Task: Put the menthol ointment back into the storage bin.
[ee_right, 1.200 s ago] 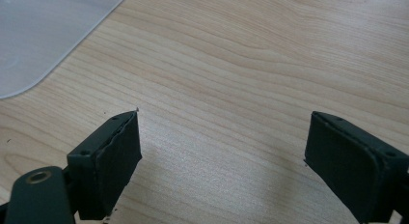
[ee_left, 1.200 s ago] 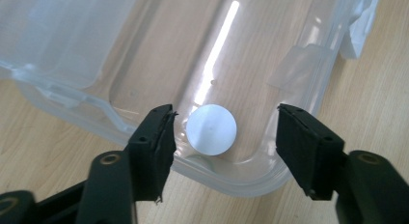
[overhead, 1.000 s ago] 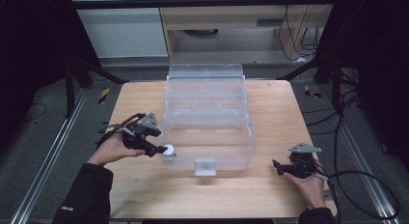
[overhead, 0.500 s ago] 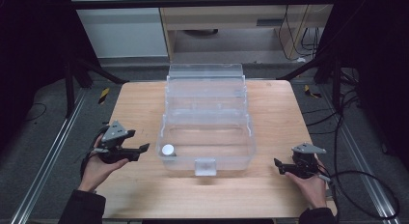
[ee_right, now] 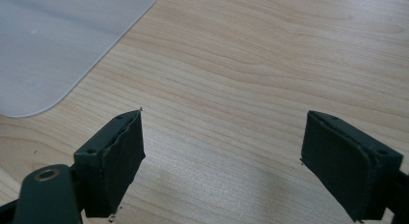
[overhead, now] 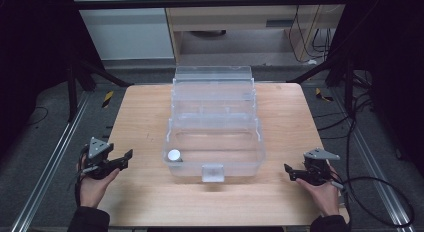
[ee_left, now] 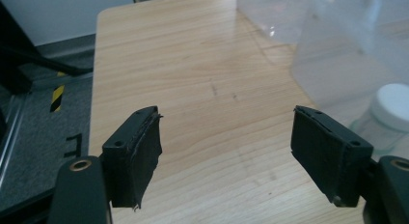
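A clear plastic tiered box (overhead: 235,164) stands open in the middle of the wooden table (overhead: 145,112). A small jar with a white lid (overhead: 174,155) sits inside its front left corner. My left gripper (overhead: 125,159) is well to the left of the box, low over the table, apart from the jar. Its jaws have just been opening and stand wide with nothing between them. Along those jaws (ee_left: 226,137) I see bare wood, with the jar (ee_left: 393,105) behind the box wall (ee_left: 337,50) at right. My right gripper (overhead: 288,173) rests open at the right, over bare wood (ee_right: 224,142).
The box has a latch tab (overhead: 212,172) at its front middle and stepped trays rising toward the back. A rounded corner of the box (ee_right: 58,40) lies ahead and left of the right jaws. The table's edges are close to both hands.
The left gripper, beside the jar at the box's front left corner a second ago, has drawn back left and down with wider jaws. The jar stays in the box. The right gripper has not moved.
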Motion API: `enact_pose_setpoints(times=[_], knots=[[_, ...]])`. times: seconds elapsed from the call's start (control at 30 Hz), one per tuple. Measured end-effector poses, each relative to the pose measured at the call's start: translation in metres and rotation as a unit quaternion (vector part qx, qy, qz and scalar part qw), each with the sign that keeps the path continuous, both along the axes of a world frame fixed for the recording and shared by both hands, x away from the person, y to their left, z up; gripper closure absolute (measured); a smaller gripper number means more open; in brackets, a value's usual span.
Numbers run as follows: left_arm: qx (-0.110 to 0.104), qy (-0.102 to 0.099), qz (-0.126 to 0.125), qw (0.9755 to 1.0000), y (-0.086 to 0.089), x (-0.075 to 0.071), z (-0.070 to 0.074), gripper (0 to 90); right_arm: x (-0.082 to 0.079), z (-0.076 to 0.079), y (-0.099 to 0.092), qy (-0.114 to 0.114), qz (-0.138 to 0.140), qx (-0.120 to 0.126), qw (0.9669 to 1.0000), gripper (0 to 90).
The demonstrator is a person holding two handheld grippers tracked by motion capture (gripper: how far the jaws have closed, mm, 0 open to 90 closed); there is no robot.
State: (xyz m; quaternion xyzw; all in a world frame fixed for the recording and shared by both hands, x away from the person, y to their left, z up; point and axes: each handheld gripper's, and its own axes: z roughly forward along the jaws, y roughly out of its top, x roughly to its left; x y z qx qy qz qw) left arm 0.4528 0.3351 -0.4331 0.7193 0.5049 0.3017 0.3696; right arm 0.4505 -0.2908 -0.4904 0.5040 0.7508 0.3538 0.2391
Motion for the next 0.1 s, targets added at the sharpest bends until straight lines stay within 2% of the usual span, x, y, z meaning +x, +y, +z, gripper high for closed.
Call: enact_pose_setpoints(times=[0.1], knots=[[0.007, 0.007, 0.014, 0.9999, 0.0075, -0.0011, -0.0082, 25.3, -0.0001, 0.0003, -0.0004, -0.003, 0.001, 0.001, 1.0000, 15.3]])
